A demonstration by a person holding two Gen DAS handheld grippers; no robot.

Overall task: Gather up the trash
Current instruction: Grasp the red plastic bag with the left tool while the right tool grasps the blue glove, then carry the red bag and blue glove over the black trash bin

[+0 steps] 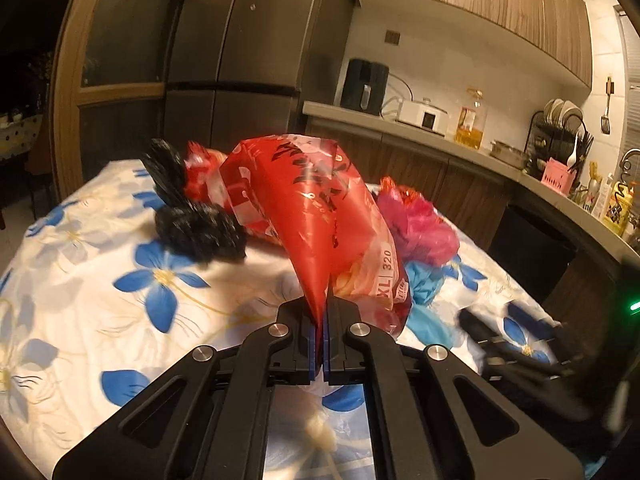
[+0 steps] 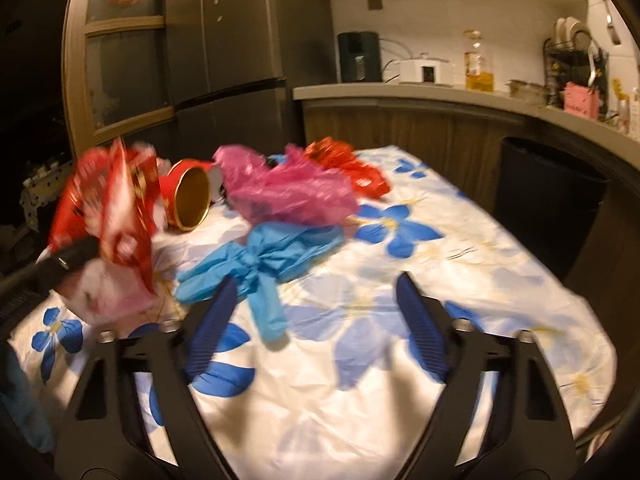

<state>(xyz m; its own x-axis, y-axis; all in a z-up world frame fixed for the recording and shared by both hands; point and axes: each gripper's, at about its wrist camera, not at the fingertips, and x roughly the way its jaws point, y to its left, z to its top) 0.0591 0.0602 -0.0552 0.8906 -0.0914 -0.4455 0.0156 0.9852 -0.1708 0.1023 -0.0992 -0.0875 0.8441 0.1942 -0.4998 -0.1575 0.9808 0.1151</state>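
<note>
A crinkled red plastic wrapper (image 1: 316, 216) is pinched between the closed fingers of the left gripper (image 1: 322, 320), above the near part of the flower-patterned worktop (image 1: 80, 264). The right gripper (image 2: 316, 300) is held with fingers apart, nothing between them, just before a knotted blue plastic bag (image 2: 260, 260) mid-worktop.

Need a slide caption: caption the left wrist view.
Left gripper shut on red bag above floral tablecloth.
</note>
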